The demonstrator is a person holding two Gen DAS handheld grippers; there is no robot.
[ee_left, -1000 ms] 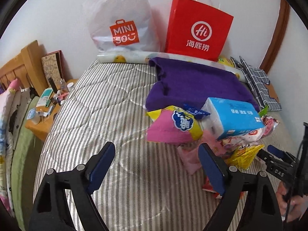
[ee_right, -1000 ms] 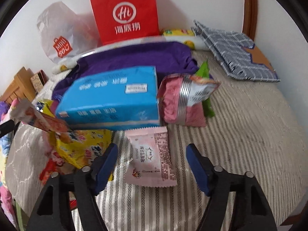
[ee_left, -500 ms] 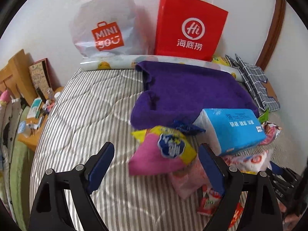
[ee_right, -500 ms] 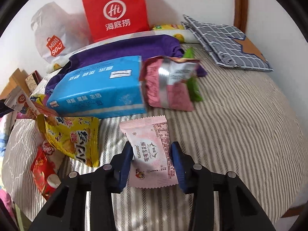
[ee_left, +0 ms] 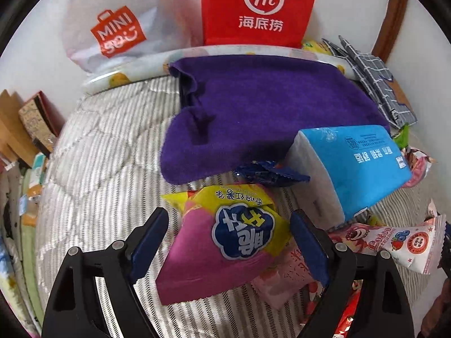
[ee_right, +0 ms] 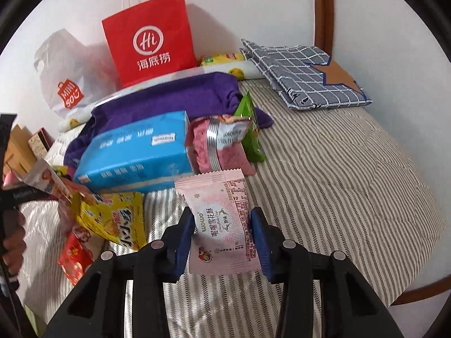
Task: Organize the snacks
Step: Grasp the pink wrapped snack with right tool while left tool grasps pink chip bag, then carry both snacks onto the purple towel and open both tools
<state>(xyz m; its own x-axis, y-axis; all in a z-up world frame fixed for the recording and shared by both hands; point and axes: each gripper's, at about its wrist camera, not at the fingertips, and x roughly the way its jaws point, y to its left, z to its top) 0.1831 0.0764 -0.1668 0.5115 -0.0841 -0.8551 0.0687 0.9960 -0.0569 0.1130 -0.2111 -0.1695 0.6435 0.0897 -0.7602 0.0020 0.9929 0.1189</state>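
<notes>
Landmark for all places: the blue rectangular soft-pack of tissues (ee_left: 363,169), lying on the grey-striped quilted bed (ee_left: 107,163).

1. Left of the tissue pack: my left gripper (ee_left: 228,242), jaws closing, straddling the puffed pink-and-yellow foil snack bag (ee_left: 225,245). The pads do not press on it that I can see. Printed with a blue cloud badge, it lies flat on the bed. I judge it light, air-filled and crushable, its film slippery; best taken across the flat body, gently, below the crimped top seam.

2. Behind that bag, against the tissue pack's left end: a small dark-blue crinkled foil wrapper (ee_left: 267,173), half under the folded purple fleece blanket (ee_left: 267,107).

3. In front of the tissue pack: my right gripper (ee_right: 222,236), clenched on the flat pale-pink sachet with serrated end seams (ee_right: 222,219), gripped by its two long edges. Soft, thin and light, I judge; it may buckle between the pads.

4. Right of the tissue pack: a pink-and-silver crumpled pouch (ee_right: 220,143) touching it, and a green foil packet (ee_right: 251,129) just beyond.

5. Behind, at the wall: a red paper carrier bag (ee_right: 149,42), upright.
</notes>
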